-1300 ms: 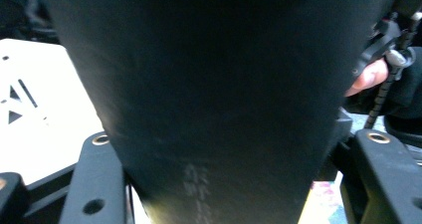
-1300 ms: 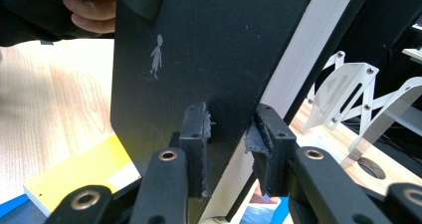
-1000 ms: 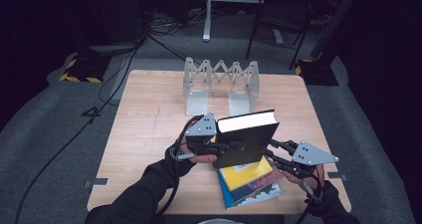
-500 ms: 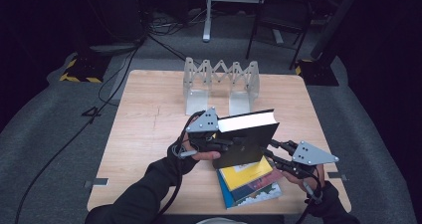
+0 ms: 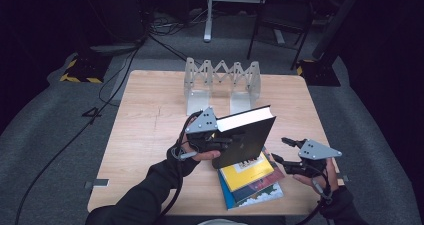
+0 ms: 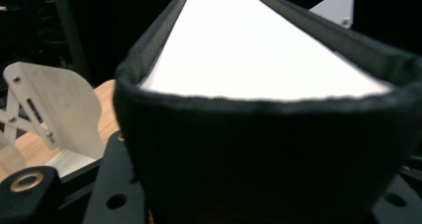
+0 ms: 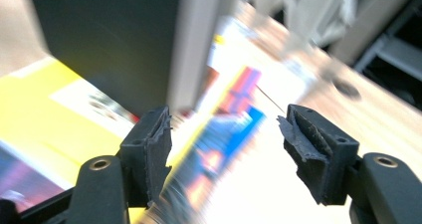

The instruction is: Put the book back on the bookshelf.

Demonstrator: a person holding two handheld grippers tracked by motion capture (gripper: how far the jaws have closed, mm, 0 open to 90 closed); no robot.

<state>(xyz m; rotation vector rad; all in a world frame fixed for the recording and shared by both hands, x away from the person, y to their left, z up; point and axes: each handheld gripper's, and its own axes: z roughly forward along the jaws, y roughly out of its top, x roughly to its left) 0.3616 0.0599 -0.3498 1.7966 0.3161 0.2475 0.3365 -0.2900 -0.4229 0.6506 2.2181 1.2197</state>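
Right tongs (image 5: 281, 150) have just spread, nothing between them, and shifted off the black book (image 5: 245, 142). Left tongs (image 5: 220, 142) pinch its spine, upright above the stack (image 5: 250, 182), worktop (image 5: 150, 115) five o'clock. Risk: single-sided hold may let it tip.

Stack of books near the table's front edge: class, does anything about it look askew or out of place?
Yes. The yellow paperback and the blue-edged books under it are fanned out, corners not lined up. A black hardcover book stands tilted on the stack, gripped by the left gripper.
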